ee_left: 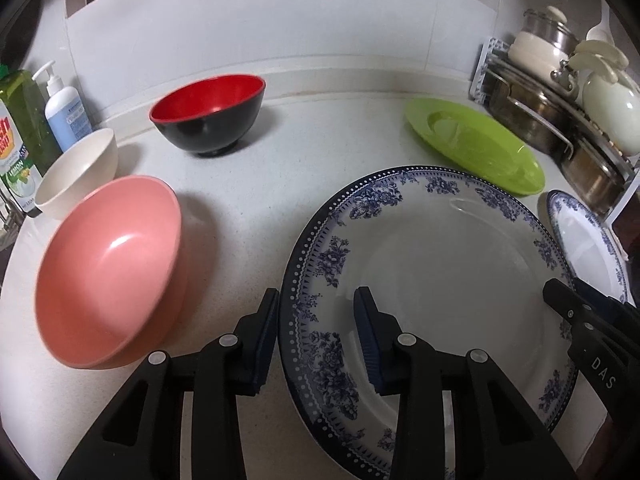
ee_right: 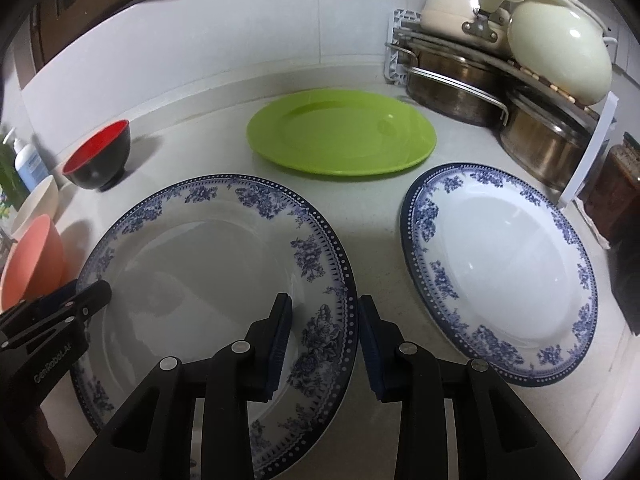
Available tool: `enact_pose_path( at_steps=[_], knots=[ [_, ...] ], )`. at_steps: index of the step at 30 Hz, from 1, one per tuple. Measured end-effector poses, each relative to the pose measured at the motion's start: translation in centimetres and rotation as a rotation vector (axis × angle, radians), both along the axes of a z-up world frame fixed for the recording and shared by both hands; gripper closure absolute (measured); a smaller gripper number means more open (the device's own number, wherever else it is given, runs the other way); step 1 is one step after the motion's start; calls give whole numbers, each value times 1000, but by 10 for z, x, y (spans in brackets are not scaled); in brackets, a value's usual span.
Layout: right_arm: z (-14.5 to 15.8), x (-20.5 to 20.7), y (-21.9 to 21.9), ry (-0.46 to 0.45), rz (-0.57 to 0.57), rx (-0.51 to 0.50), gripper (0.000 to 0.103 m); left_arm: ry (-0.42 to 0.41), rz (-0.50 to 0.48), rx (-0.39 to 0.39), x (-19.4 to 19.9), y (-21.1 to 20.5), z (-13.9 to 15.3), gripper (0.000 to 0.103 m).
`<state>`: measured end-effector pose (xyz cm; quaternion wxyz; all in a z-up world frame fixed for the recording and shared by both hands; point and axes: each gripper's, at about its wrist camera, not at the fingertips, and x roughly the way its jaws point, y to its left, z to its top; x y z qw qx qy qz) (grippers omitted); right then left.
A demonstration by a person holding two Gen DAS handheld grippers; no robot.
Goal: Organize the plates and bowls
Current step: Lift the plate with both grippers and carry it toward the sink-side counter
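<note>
Large plate (ee_left: pixel 432 280): on counter (ee_left: pixel 320 128), between pink bowl (ee_left: pixel 108 272) and smaller plate (ee_right: pixel 500 272).
Handling: judged ceramic — rigid, heavy, slippery, breakable; taken by opposite rims.
Left gripper (ee_left: pixel 316 336): straddles left rim; clamping cannot be told.
Right gripper (ee_right: pixel 324 336): straddles right rim — likewise.

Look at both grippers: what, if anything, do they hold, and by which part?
Both straddle the large plate: left gripper over its left rim, right gripper over its right rim. Whether the pads press on it cannot be told.

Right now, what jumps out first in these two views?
The large blue-floral plate dominates the counter's centre, with the left gripper and right gripper straddling its opposite rims. A lime-green plate sits behind it, and a pink bowl lies left.
</note>
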<state>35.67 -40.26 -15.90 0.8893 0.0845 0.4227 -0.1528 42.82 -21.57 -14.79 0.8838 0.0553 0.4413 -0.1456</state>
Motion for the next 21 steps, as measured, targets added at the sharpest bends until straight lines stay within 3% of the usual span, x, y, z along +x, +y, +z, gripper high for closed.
enact_pose_path(
  at_steps=[10,21],
  knots=[
    [34,-14,20,-61,29,-19,69,-69,46,-31,-21,34,36,66],
    [59,-21,75,-115,137,0,69,-124,184,-31,-50,102,68,66]
  ],
)
